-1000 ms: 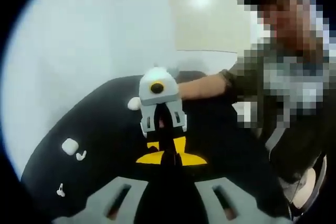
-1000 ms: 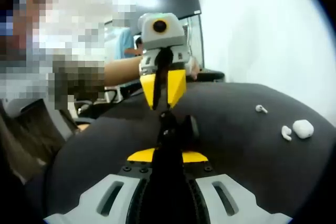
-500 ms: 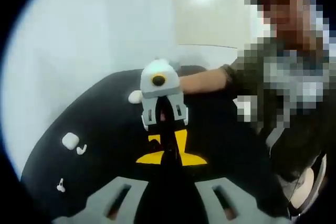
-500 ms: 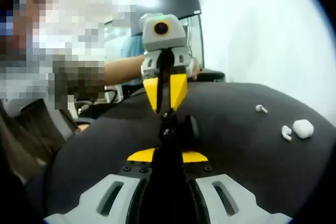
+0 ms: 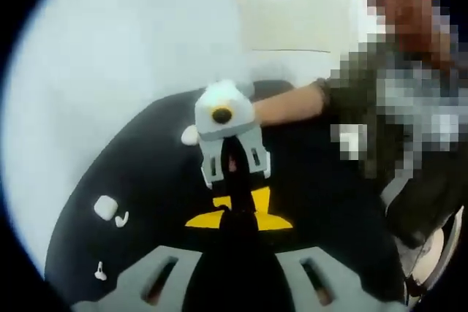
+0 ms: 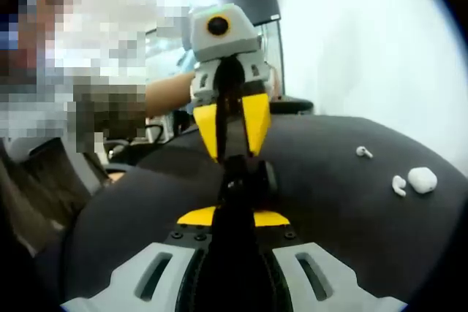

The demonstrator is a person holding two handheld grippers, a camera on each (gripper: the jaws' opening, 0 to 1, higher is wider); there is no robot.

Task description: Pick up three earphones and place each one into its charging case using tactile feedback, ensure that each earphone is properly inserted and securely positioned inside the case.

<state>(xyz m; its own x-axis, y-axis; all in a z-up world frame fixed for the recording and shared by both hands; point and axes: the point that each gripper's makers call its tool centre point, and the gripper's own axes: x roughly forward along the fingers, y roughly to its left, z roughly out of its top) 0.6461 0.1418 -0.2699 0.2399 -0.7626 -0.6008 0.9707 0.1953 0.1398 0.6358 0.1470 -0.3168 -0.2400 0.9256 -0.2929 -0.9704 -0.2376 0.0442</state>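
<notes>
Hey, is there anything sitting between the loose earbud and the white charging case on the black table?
Nothing visible. In the right gripper view the nearer earbud lies right beside the charging case on the black table, with only bare surface between them. A second earbud lies farther off. Both grippers face each other, away from them.

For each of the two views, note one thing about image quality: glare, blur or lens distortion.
Left gripper view: a bright glare spot on the pale wall at top; the round black table bulges with fisheye curvature, and the small earphones look soft. Right gripper view: the background at upper left is washed out by strong light, while the charging case stays fairly crisp.
</notes>
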